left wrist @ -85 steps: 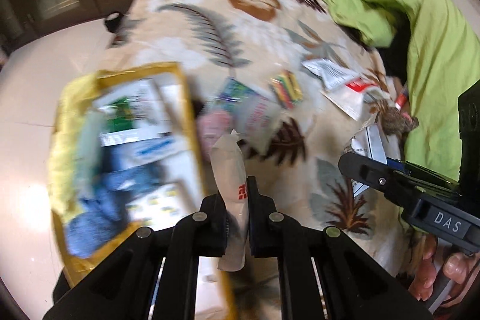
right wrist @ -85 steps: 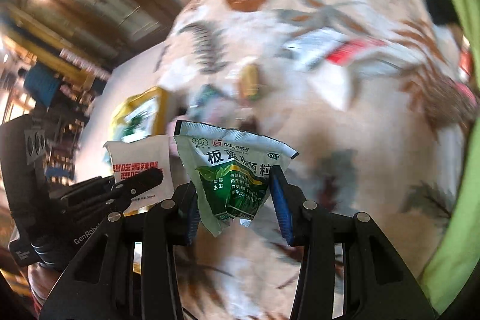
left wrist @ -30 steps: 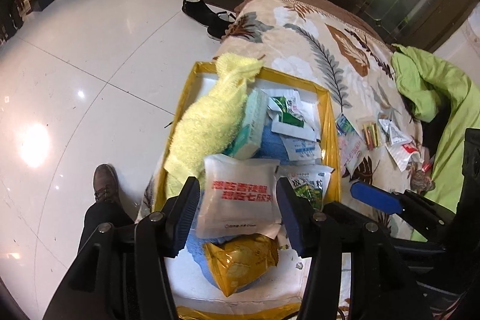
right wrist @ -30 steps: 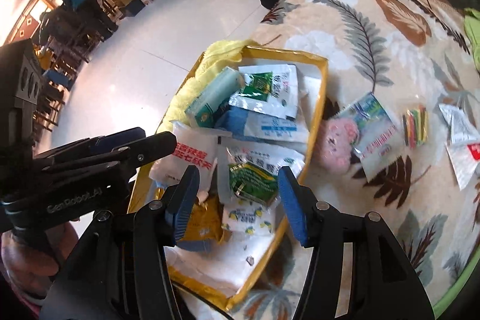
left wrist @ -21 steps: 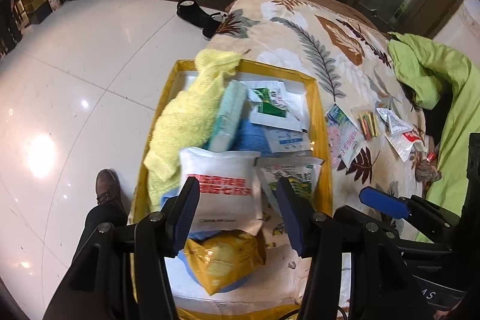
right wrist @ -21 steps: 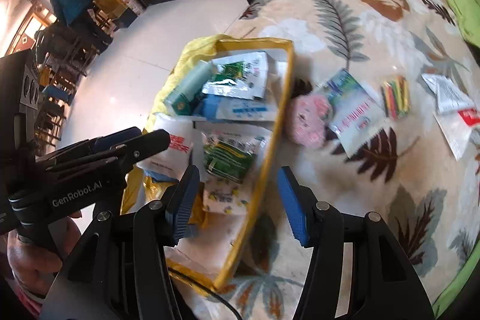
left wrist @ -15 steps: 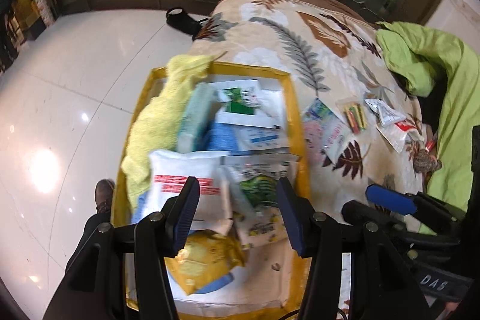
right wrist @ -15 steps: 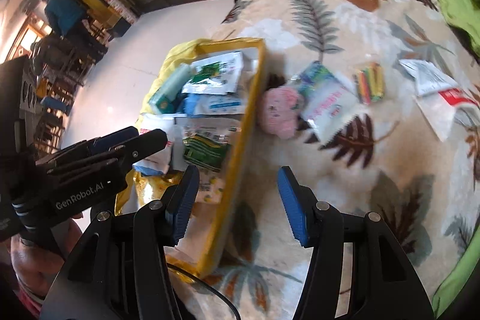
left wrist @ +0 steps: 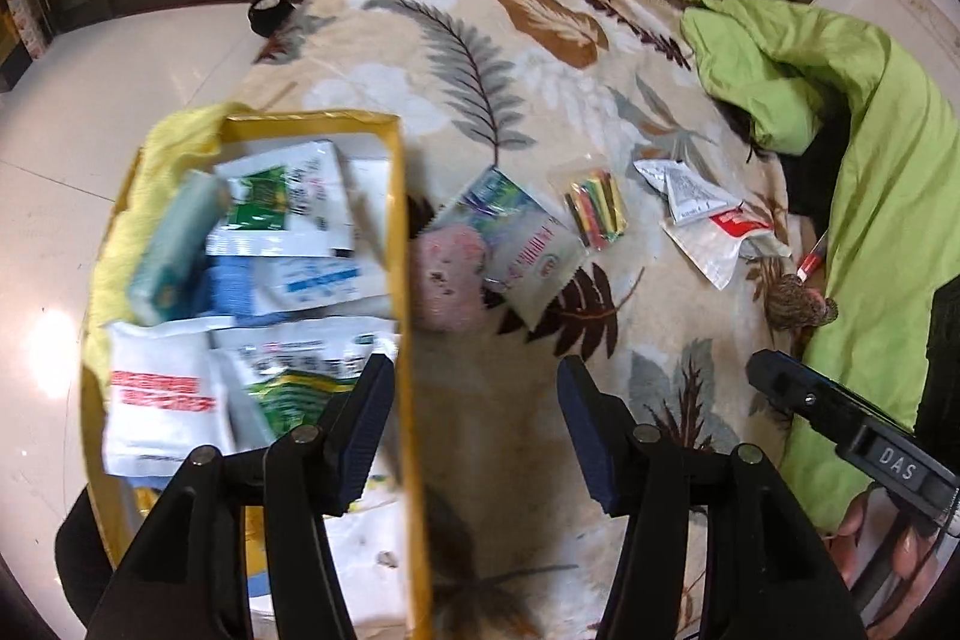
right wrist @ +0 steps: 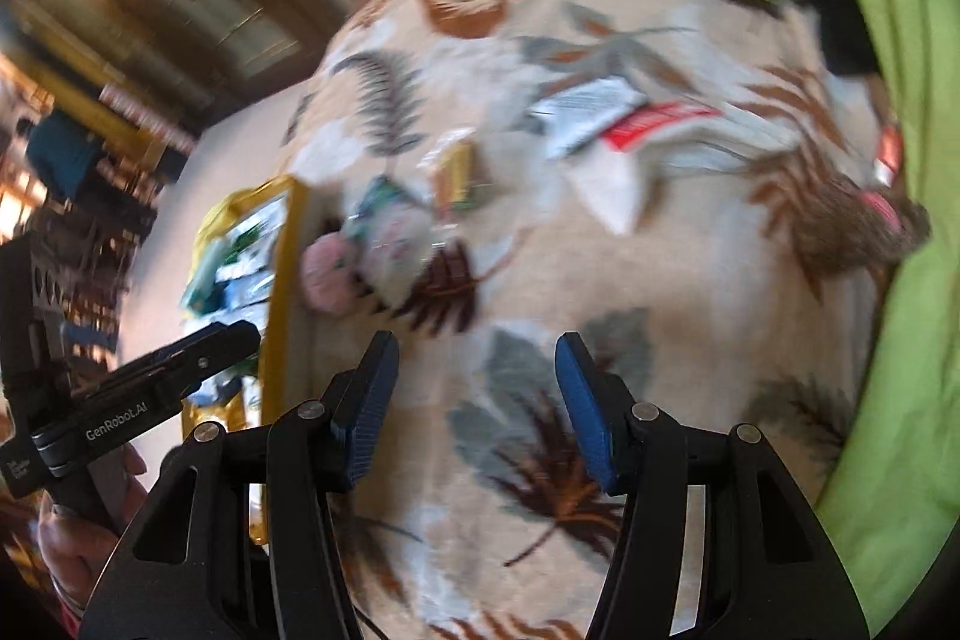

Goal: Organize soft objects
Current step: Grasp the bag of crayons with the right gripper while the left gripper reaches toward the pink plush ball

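Both tools have swung off the yellow tray (left wrist: pixel 401 196) and now hang over the leaf-print blanket (left wrist: pixel 600 112). The left tool (left wrist: pixel 474 424) is empty, jaws widening; the right tool (right wrist: pixel 474 400) is wide and empty. Both sachets now lie in the tray; other packets (left wrist: pixel 528 250) stay on the blanket. The right view is smeared, its labels unreadable.
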